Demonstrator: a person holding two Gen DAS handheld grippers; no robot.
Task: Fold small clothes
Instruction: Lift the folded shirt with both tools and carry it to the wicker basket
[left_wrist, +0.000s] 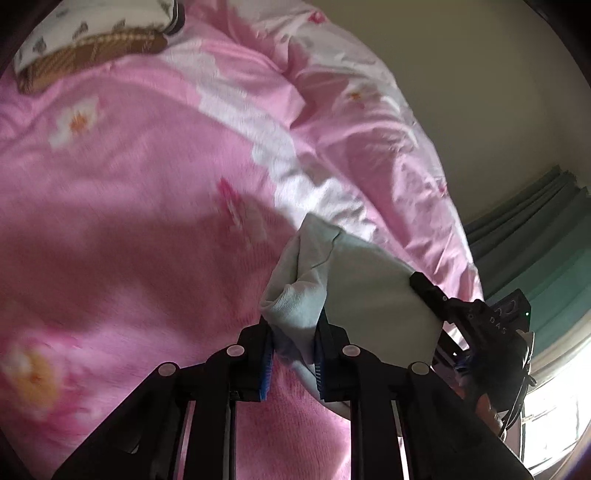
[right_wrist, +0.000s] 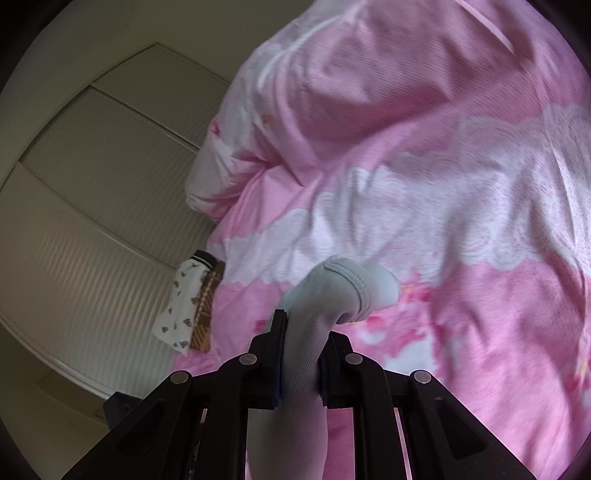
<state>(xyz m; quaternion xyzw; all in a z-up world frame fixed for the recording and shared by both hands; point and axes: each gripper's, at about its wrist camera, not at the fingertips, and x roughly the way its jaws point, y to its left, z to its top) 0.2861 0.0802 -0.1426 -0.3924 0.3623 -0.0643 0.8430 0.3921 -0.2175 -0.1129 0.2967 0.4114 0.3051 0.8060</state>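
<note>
A small pale mint garment (left_wrist: 369, 295) hangs lifted above the pink bed, stretched between both grippers. In the left wrist view my left gripper (left_wrist: 295, 332) is shut on one bunched edge of it, and cloth sags below the blue pads. A black finger of the right gripper (left_wrist: 424, 286) pinches the far side of the same cloth. In the right wrist view my right gripper (right_wrist: 304, 332) is shut on the garment (right_wrist: 347, 288), whose stitched hem curls up past the fingertips. The rest of the garment drops out of sight under the jaws.
A pink floral blanket (left_wrist: 129, 184) covers the bed, with a rumpled pink-and-white duvet (right_wrist: 369, 92) heaped at the back. A folded white printed and brown plaid item (left_wrist: 92, 48) (right_wrist: 188, 306) lies near the bed's edge. Beige ribbed wardrobe doors (right_wrist: 92, 184) and green curtains (left_wrist: 535, 229) flank the bed.
</note>
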